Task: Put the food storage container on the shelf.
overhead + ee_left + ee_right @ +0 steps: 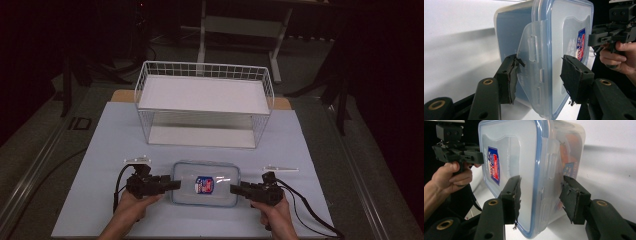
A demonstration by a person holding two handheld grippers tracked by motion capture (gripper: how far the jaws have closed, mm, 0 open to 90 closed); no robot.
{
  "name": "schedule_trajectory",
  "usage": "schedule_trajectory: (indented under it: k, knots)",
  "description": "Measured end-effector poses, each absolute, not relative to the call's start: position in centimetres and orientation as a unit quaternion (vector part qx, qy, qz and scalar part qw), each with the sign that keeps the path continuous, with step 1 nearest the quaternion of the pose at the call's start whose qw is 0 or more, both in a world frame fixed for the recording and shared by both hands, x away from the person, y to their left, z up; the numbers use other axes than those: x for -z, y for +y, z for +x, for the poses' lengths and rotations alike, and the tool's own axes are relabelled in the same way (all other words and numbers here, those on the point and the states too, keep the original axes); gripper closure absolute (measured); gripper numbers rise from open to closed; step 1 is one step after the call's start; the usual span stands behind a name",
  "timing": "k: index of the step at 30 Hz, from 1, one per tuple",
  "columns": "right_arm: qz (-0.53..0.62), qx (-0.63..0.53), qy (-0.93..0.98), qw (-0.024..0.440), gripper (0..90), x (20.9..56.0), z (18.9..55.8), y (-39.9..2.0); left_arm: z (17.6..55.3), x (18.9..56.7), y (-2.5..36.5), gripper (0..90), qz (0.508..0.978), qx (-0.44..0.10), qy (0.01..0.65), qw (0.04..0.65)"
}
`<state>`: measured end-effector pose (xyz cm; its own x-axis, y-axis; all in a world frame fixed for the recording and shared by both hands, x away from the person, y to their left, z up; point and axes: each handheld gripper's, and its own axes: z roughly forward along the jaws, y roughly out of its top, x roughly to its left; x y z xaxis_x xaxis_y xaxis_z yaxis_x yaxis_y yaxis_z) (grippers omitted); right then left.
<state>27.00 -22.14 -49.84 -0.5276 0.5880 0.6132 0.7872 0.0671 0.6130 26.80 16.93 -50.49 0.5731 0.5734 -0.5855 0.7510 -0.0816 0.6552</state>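
Observation:
A clear plastic food box (pixel 220 197) with a blue-rimmed lid and a red-and-blue label lies flat near the table's front edge. My left gripper (pixel 176 184) is at its left end and my right gripper (pixel 233 189) at its right end, both level and pointing inward. In the left gripper view the jaws (pixel 539 72) straddle the flared latch flap (pixel 531 50); one pad touches the flap, while the other stands just off the lid. In the right gripper view the jaws (pixel 540 192) bracket the box end (pixel 549 170) with small gaps. Something orange (pixel 569 147) shows inside.
A white wire basket shelf (pixel 205 67) with two levels stands behind the box at mid-table. Two small clear strips (pixel 136 160) (pixel 280 168) lie on the pale table cover (pixel 100 150). Cables trail from both grippers toward the front edge. Dark floor surrounds the table.

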Motion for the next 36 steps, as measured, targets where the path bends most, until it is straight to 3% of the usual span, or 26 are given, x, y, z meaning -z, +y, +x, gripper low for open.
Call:
schedule_trajectory:
  k: [15, 36]
  knots:
    - [-0.474, 0.504, -0.716, 0.091, 51.4, 48.9, 26.8, -21.9, 26.4, 49.5, 17.2, 48.2, 0.722, 0.082, 0.457, 0.513]
    - [-0.436, 0.540, -0.718, 0.050, 51.5, 45.2, 27.1, -21.6, 26.8, 45.0, 17.6, 48.7, 0.727, 0.040, 0.431, 0.533]
